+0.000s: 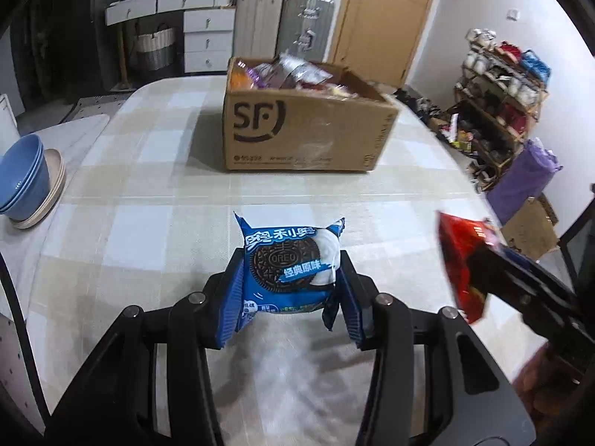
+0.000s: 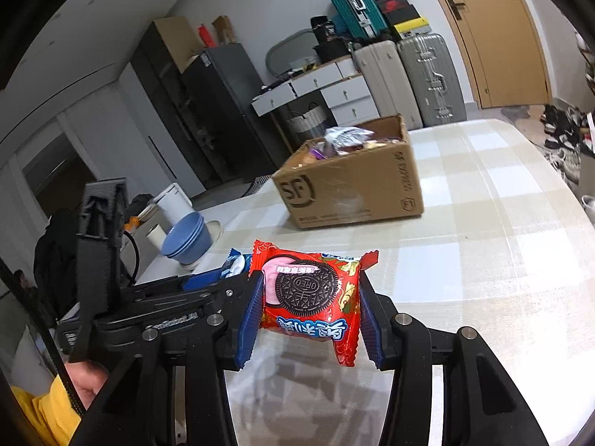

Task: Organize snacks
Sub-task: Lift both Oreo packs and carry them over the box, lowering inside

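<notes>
Here, left gripper (image 1: 290,278) fingers pinch blue Oreo pack (image 1: 292,265) | right gripper (image 2: 306,304) fingers pinch red Oreo pack (image 2: 310,297), seemingly blurred in left view

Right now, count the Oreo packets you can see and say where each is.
2. The blue Oreo packet is clamped in the left gripper; the red Oreo packet in the right gripper. More may lie hidden in the cardboard box.

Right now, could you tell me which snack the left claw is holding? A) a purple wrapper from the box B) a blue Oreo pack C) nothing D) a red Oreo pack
B: in the left wrist view the left claw pinches the blue Oreo pack between its pads, above the table, while the red Oreo pack sits in the right claw.
</notes>
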### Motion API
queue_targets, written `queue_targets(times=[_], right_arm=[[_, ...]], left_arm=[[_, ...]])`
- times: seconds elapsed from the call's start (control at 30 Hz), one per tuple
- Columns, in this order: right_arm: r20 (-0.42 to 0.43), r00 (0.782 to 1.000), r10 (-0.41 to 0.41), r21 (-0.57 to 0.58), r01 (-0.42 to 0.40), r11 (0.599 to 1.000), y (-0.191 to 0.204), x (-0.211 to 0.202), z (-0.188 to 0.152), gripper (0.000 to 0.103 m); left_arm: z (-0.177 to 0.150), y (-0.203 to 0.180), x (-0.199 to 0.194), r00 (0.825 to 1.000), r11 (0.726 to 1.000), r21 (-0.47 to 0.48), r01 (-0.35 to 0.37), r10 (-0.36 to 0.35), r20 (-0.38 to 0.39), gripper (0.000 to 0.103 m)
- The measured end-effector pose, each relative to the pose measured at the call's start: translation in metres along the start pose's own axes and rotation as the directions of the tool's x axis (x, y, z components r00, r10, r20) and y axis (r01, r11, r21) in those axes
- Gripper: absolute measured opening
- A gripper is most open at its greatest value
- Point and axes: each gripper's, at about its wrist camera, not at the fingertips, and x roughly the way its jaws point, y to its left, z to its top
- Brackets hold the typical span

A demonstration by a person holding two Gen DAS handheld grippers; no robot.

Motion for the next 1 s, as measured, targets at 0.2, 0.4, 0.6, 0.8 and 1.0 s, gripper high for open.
queue_targets(times=[0.2, 0.4, 0.6, 0.8, 1.0], right_arm=[[0.023, 1.000, 0.007, -0.022, -0.006, 1.000, 0.017, -0.014, 0.003, 0.047], [0.029, 0.999, 0.016, -0.051, -0.014, 0.999, 0.028, -0.013, 0.008, 0.047], [0.020, 1.000, 0.019, -0.038, -0.018, 0.999, 0.027, -0.007, 0.008, 0.047], [-0.008, 1.000, 0.023, -0.019, -0.024, 1.000, 0.018, 0.005, 0.001, 0.047], [-0.026, 0.999, 0.020, 0.010, -0.020, 1.000, 0.005, 0.015, 0.001, 0.047]], left_arm=[[-0.011, -0.002, -0.038, 0.999, 0.999, 0.001, 0.038, -0.038, 0.032, 0.043], [-0.008, 0.006, -0.053, 0.997, 0.999, -0.009, 0.051, -0.051, 0.056, 0.043], [-0.005, 0.012, -0.044, 0.997, 0.997, -0.026, 0.073, -0.073, 0.023, 0.043], [-0.009, 0.013, -0.024, 0.997, 0.997, -0.027, 0.079, -0.079, -0.016, 0.043], [-0.005, 0.015, -0.008, 0.997, 0.997, -0.031, 0.072, -0.073, -0.031, 0.043]])
